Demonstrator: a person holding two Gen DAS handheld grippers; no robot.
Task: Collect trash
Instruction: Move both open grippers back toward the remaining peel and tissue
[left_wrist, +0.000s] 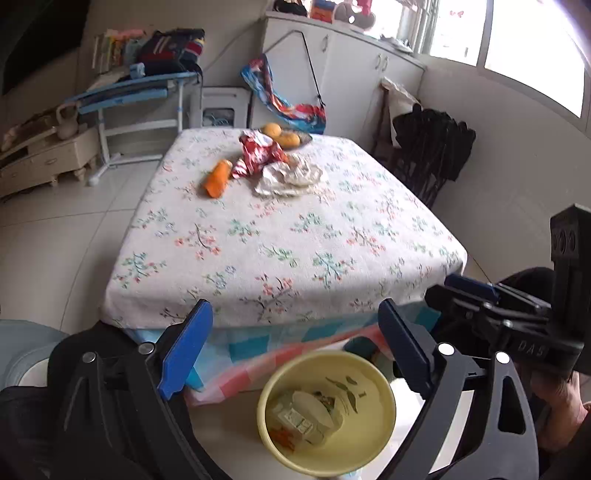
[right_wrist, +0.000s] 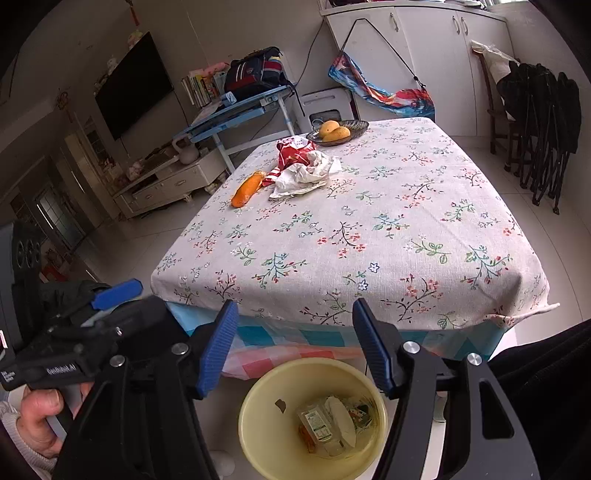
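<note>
A yellow trash bin (left_wrist: 376, 435) stands on the floor below the table's near edge, with a carton and wrappers inside; it also shows in the right wrist view (right_wrist: 258, 435). On the floral tablecloth (left_wrist: 280, 236) lie an orange bottle (left_wrist: 218, 178), a red-and-white wrapper (left_wrist: 258, 153) and crumpled white paper (left_wrist: 291, 179); they also show in the right wrist view: bottle (right_wrist: 246, 188), wrapper (right_wrist: 291, 155), paper (right_wrist: 306, 175). My left gripper (left_wrist: 295, 347) is open and empty above the bin. My right gripper (right_wrist: 295, 347) is open and empty above the bin.
A dish with two mangoes (right_wrist: 334, 132) sits at the table's far edge. A blue desk (right_wrist: 236, 110), a white TV cabinet (right_wrist: 166, 184), white cupboards (right_wrist: 424, 55) and folded black chairs (right_wrist: 543, 122) stand around the table. Tiled floor lies on both sides.
</note>
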